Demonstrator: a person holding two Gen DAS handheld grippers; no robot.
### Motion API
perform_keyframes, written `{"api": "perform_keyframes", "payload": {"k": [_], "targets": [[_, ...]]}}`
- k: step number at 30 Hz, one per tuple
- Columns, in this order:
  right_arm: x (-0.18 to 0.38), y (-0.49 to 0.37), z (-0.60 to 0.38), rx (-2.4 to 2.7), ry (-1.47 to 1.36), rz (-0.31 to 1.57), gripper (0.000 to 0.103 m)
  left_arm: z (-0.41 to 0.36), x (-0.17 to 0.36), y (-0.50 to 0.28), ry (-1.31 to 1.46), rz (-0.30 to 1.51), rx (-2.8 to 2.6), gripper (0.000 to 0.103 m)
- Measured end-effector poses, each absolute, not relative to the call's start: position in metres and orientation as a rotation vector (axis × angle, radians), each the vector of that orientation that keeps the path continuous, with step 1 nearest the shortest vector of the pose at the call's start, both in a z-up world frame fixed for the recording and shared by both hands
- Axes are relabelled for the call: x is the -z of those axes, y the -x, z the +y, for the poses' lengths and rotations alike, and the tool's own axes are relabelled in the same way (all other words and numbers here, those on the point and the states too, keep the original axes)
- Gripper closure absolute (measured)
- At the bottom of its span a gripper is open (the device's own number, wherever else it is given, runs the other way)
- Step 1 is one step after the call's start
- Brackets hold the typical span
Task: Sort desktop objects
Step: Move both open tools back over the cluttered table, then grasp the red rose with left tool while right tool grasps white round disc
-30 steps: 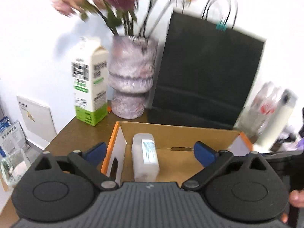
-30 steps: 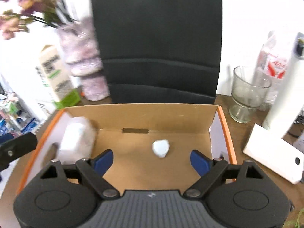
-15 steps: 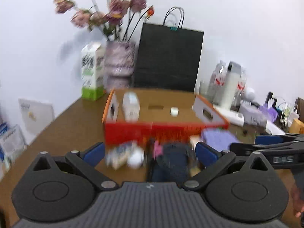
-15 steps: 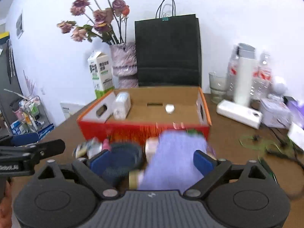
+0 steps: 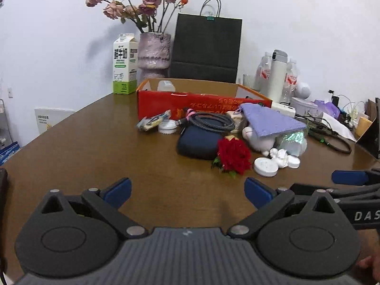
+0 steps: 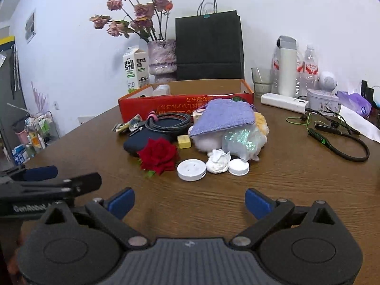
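Desktop objects sit heaped mid-desk, just in front of my red cardboard box [image 6: 185, 105]: red rose [image 6: 158, 154], navy pouch [image 5: 198, 140] with a coiled braided cable [image 6: 167, 120] on top, purple cloth [image 6: 224, 116] draped over a white plush toy [image 5: 257, 140], shiny plastic bag [image 6: 244, 141], yellow block [image 6: 184, 141]. Nearest me: round white lid [image 6: 191, 169], crumpled tissue [image 6: 218, 161], smaller white cap [image 6: 238, 167], all touching or just beside each other. Small packets [image 5: 154, 122] lie at the pile's left edge.

My left hand-held gripper [image 5: 187, 190] hovers above bare brown wood desk [image 5: 95, 147], released, jaws wide, nothing between. My right hand-held gripper [image 6: 188, 200] is opening, nothing between its fingers either. Both are well short of the pile.

Box holds a white container [image 5: 165, 86] at its left end. Behind it, against the white wall: milk carton [image 5: 125, 67], mottled vase [image 5: 154, 52] of dried flowers, black paper bag [image 5: 205, 49]. Right side of desk: glass tumbler [image 6: 261, 82], white flask [image 6: 287, 67], water bottles [image 6: 310, 71], white power bank [image 6: 283, 102], green-black cable [image 6: 339, 140], purple bag [image 6: 356, 103]. Shelf clutter at left edge, too small to tell.
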State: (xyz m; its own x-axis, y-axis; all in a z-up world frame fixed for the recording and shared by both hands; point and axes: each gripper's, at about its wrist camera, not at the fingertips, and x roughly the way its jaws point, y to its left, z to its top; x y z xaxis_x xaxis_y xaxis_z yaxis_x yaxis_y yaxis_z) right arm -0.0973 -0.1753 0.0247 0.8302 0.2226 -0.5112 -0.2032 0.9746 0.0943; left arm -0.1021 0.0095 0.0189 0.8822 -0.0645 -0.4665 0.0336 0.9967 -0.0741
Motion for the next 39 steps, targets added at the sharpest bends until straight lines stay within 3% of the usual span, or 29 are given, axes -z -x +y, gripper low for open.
{"api": "perform_keyframes", "payload": {"k": [8,18,24,28,32,34,37,39], "targets": [[-0.022,0.094,-0.178,-0.22,0.014,0.532,0.002,0.009,-0.016,0.099,0.052,0.478,0.047,0.0],[-0.02,0.081,-0.18,-0.217,0.04,0.549,0.002,0.014,-0.014,0.081,0.074,0.604,0.078,0.0],[-0.025,0.061,-0.172,-0.292,0.028,0.555,0.019,0.028,-0.024,0.065,0.094,0.574,0.091,0.0],[-0.018,0.045,-0.157,-0.316,0.063,0.583,0.039,0.031,-0.028,0.044,0.086,0.574,0.111,0.003],[-0.013,0.029,-0.149,-0.313,0.117,0.589,0.046,0.028,-0.034,0.031,0.103,0.54,0.22,0.004],[-0.013,0.021,-0.146,-0.3,0.167,0.587,0.047,0.02,-0.035,0.022,0.07,0.538,0.251,0.008],[-0.012,0.007,-0.146,-0.322,0.201,0.612,0.063,0.004,-0.032,0.009,-0.003,0.567,0.304,0.013],[-0.011,0.003,-0.146,-0.333,0.224,0.616,0.064,-0.007,-0.028,0.002,-0.036,0.59,0.32,0.02]]}}
